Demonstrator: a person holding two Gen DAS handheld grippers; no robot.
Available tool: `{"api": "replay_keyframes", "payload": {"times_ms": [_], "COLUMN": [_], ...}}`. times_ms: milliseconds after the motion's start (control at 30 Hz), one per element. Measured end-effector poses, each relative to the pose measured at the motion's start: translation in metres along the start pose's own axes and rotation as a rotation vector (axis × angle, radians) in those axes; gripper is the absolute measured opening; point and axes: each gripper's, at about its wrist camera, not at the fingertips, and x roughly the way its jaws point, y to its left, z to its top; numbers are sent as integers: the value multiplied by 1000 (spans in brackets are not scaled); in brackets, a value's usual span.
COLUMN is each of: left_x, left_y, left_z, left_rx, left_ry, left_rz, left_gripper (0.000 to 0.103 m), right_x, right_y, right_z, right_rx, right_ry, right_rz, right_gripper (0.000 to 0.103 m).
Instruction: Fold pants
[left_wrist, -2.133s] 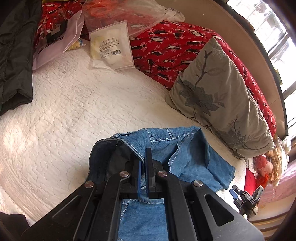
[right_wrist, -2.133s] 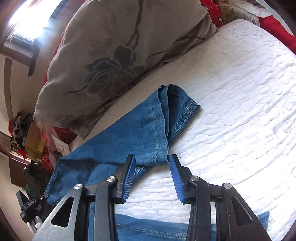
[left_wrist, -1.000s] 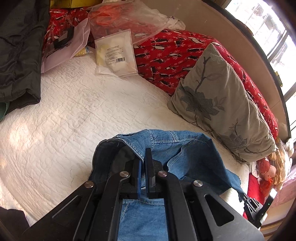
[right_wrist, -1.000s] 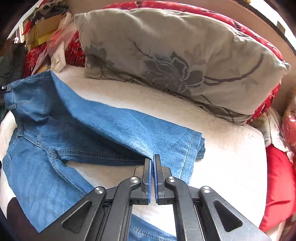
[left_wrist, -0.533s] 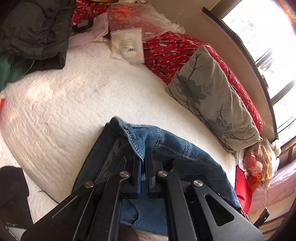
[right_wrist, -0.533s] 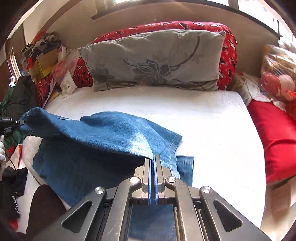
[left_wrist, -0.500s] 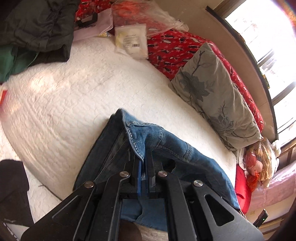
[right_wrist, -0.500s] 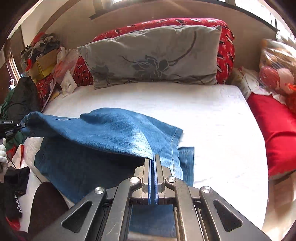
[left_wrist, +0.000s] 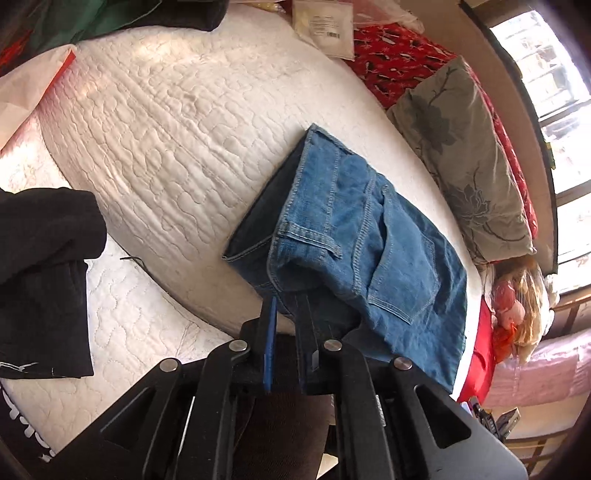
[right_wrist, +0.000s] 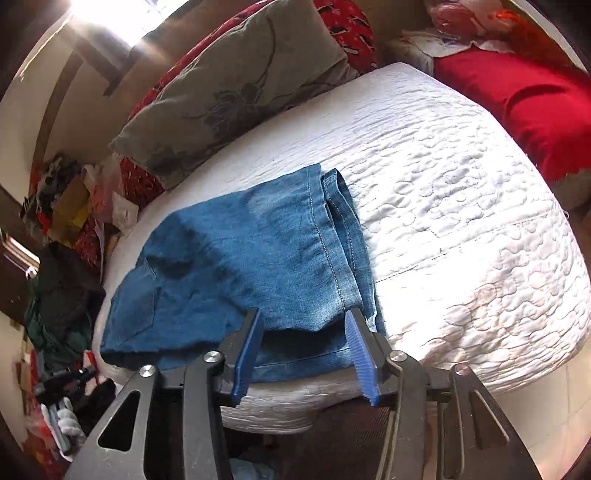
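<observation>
Jeans (left_wrist: 354, 236) lie folded on my white quilt (left_wrist: 155, 122), near its front edge, waistband left, hems right. My left gripper (left_wrist: 286, 321) has just cracked open, waistband edge lying slack between its jaws. My right gripper (right_wrist: 303, 332) has just opened wide, hem corner loose between its fingers.

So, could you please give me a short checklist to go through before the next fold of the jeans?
1. Right gripper released: ok, jaws have just been opening, pads stand off the hem.
2. Left gripper released: cannot tell, jaws have just been opening to a narrow gap at the waistband.
3. Jeans folded leg over leg: ok.
4. Hems aligned: not ok, lower hem sticks out.
5. Jeans fully on the white quilt: not ok, near edge overhangs.
6. Grey floral pillow apart from jeans: ok.
</observation>
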Motion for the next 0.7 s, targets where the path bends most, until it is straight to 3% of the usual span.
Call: {"api": "replay_keyframes", "payload": {"times_ms": [67,133,333,533,567,600,667,700], "left_x": [6,15,51,72,75,77,78,77], "left_y": [-13,-21,-28,-35,-36,-39,-46,-48], "left_z": [-2,-2,1,12,15,18,22,21], "left_rx": [26,19,-47,-61,-62,-55,-26,-13], "left_ry": [-7,-7,56,41,41,44,47,58], "left_rz": [-23,-41,-78,2,10,24,77,75], "left_gripper": [34,44,44,44,44,44,22,20], "right_x": [7,22,61,87,89,91,86,81], "right_y": [-11,-19,-37,-49,-48,-46,-47,-46], "right_z": [2,-2,-17,-17,-16,-14,-11,-10], "right_rx": [109,206,468,604,601,595,591,580], "right_ry": [12,50,95,48,41,20,-21,-35], "right_rz": [73,108,246,320,315,312,347,364], "right_gripper": [54,54,54,54,46,27,4,4]}}
